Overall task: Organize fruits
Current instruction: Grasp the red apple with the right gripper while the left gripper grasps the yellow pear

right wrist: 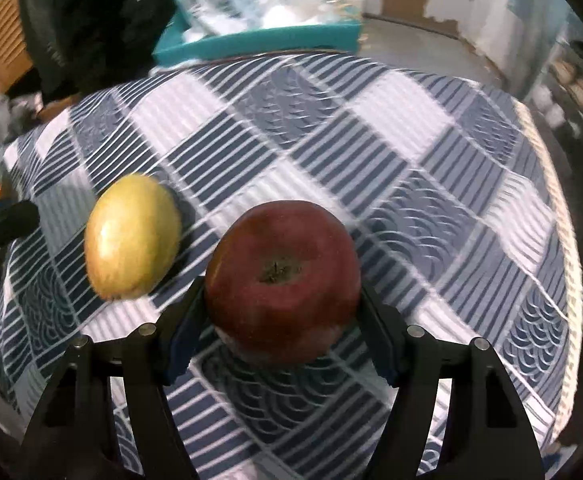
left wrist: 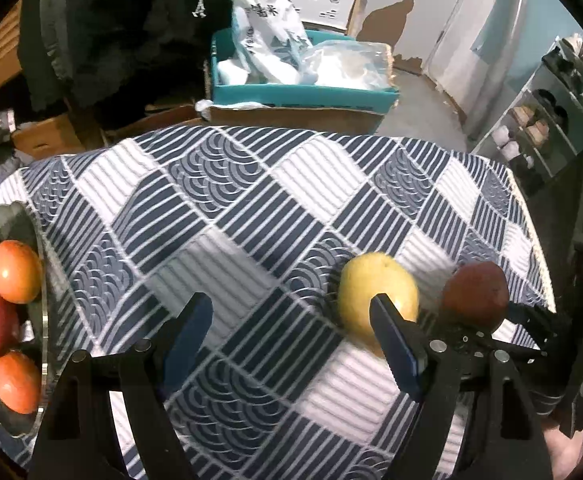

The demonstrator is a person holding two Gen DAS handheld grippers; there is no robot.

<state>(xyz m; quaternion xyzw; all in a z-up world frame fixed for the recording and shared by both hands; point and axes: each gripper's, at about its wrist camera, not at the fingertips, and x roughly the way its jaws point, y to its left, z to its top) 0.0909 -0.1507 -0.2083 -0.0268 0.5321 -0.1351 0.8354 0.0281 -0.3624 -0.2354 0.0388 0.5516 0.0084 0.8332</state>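
A dark red apple [right wrist: 283, 280] sits between the blue pads of my right gripper [right wrist: 282, 288], which is shut on it just above the checked cloth. A yellow apple [right wrist: 131, 236] lies on the cloth to its left. In the left wrist view the yellow apple [left wrist: 375, 296] lies just beyond the right fingertip of my left gripper [left wrist: 291, 300], which is open with only cloth between its fingers. The red apple [left wrist: 475, 296] shows to the right of it. A glass plate [left wrist: 45, 320] at the far left holds several red and orange fruits [left wrist: 15, 272].
The blue-and-white checked tablecloth [left wrist: 251, 220] covers the table, whose far edge and right edge are near. Behind it stand a teal box [left wrist: 303, 96] full of plastic bags, cardboard boxes, dark clothing [left wrist: 103, 32] and a shoe rack [left wrist: 547, 120] at the right.
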